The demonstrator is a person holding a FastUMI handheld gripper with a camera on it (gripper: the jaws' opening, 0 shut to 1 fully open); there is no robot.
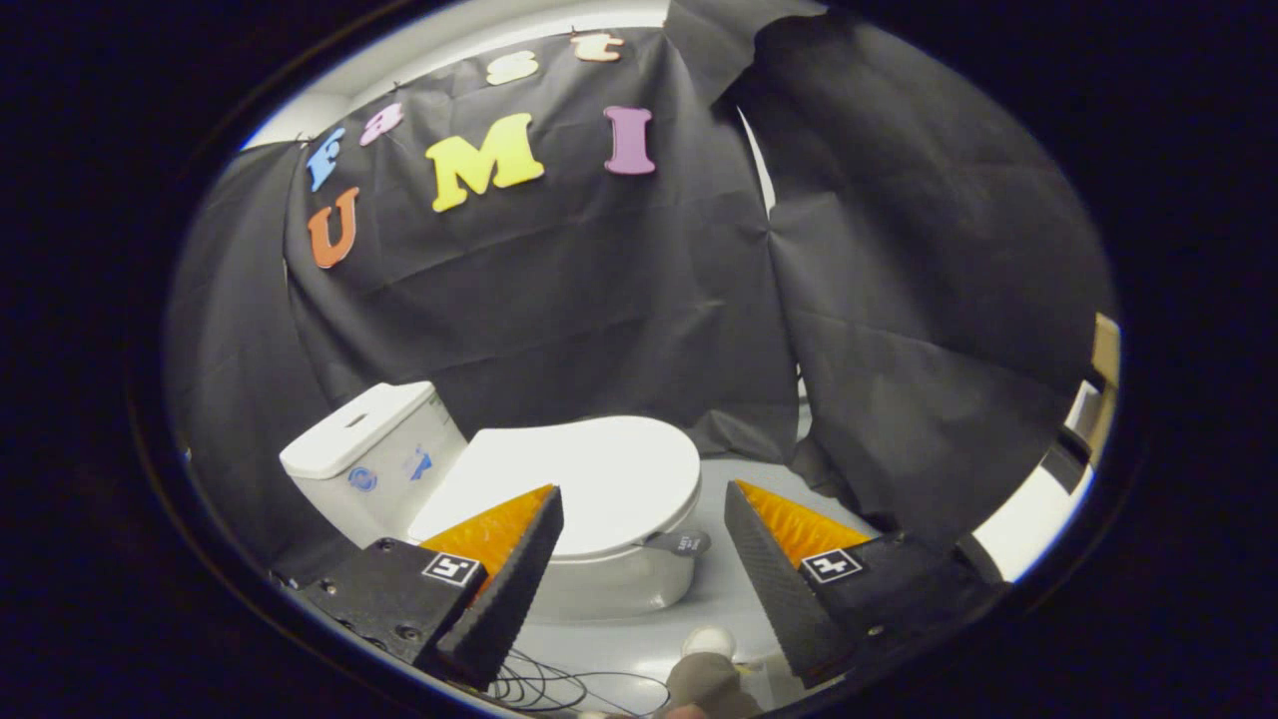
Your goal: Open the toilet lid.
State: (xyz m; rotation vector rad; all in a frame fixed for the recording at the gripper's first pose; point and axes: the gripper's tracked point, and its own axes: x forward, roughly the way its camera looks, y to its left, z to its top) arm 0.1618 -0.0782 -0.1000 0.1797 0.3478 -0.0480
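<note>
The gripper [644, 504] hangs in the air with its two fingers spread wide apart, gripping nothing; bare space lies between the tips. Each finger carries a small square marker on its base.

Just ahead of the fingers, toward twelve o'clock from the gap and a little to eleven, sits the toilet [599, 589], a white one, set at an angle on a pale grey floor [739, 479]. Its lid [589, 479] is down, lying flat and closed over the bowl, a broad white oval. The left finger's tip overlaps the near edge of the lid as seen from the gripper, but I cannot tell whether it touches; it looks to be apart from it. A small grey tab [679, 542] sticks out from under the lid's rim at the front of the bowl, lying between the two fingertips and slightly beyond them.

At about ten o'clock from the lid stands the cistern [364, 454], white, with a flat top and small blue marks on its side.

Black cloth [559, 300] drapes behind the toilet and round to the two o'clock side.

Down at six o'clock, beneath the fingers, thin dark wires [544, 687] coil on the floor, beside a small white ball-like object [709, 641].
</note>
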